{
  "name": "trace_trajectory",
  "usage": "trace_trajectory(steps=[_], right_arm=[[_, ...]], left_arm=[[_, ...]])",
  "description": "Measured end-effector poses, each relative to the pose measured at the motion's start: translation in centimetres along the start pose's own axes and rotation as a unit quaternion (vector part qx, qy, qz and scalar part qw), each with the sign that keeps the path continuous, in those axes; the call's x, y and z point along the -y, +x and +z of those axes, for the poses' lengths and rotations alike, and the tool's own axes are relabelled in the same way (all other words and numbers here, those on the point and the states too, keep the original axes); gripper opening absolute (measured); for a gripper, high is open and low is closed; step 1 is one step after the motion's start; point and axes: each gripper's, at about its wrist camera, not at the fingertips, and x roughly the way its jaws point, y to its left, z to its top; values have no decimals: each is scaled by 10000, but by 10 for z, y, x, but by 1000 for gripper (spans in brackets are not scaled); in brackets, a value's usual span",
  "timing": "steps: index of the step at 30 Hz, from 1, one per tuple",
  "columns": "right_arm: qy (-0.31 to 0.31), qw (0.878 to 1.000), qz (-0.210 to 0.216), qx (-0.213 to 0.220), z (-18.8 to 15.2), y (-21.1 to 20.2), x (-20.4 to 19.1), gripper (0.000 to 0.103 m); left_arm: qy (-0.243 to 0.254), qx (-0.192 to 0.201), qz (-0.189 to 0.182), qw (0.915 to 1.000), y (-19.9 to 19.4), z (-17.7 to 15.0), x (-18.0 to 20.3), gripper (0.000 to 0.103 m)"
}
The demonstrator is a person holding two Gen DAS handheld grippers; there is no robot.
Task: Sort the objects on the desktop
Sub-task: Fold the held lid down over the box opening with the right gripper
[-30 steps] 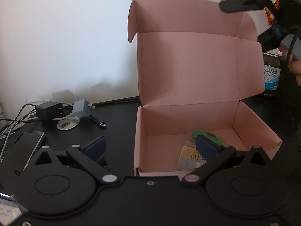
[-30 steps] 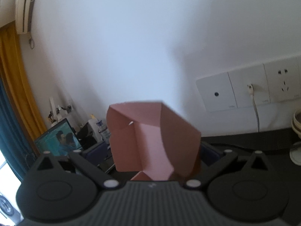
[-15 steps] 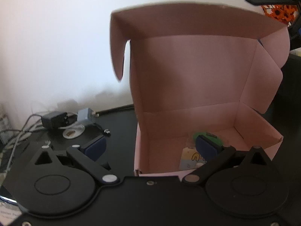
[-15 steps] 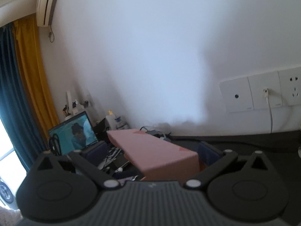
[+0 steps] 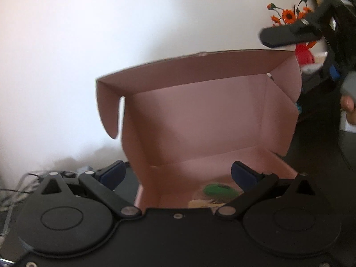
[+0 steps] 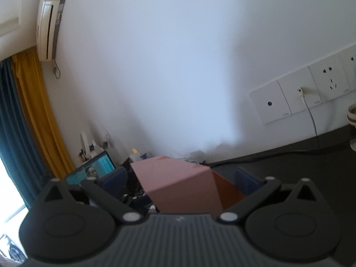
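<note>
A pink cardboard box (image 5: pixel 200 122) stands on the black desk, its lid tipped forward over the opening. Inside lie a green item (image 5: pixel 217 190) and a colourful card (image 5: pixel 207 203). My left gripper (image 5: pixel 178 174) is open and empty, its fingers straddling the box's front left corner. My right gripper (image 6: pixel 181 178) is open, with the box lid (image 6: pixel 178 182) between its fingers from above; it also shows in the left wrist view (image 5: pixel 291 34) above the lid's right end.
Cables and chargers (image 5: pixel 26 178) lie on the desk left of the box. Orange flowers (image 5: pixel 288 16) stand behind it. In the right wrist view there are wall sockets (image 6: pixel 311 98), a laptop (image 6: pixel 93 170) and a yellow curtain (image 6: pixel 37 115).
The box lid has swung down and forward from upright. The right gripper came down with it. The left gripper moved closer to the box front.
</note>
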Motion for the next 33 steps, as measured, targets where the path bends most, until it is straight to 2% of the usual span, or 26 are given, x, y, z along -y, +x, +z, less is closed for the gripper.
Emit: trace_trajectory(steps=[11, 15, 25, 33], right_arm=[[439, 9990, 61, 84, -20, -17, 6, 102], [507, 9985, 197, -6, -31, -11, 0, 102], [727, 9971, 193, -152, -36, 6, 9, 102], [571, 9981, -102, -220, -28, 17, 15, 102]], left_arm=[[-174, 30, -193, 9997, 5, 3, -5, 103], [-59, 32, -128, 9999, 4, 1, -3, 103], [-264, -164, -158, 9994, 12, 1, -6, 103], [-232, -260, -170, 9992, 12, -3, -4, 103]])
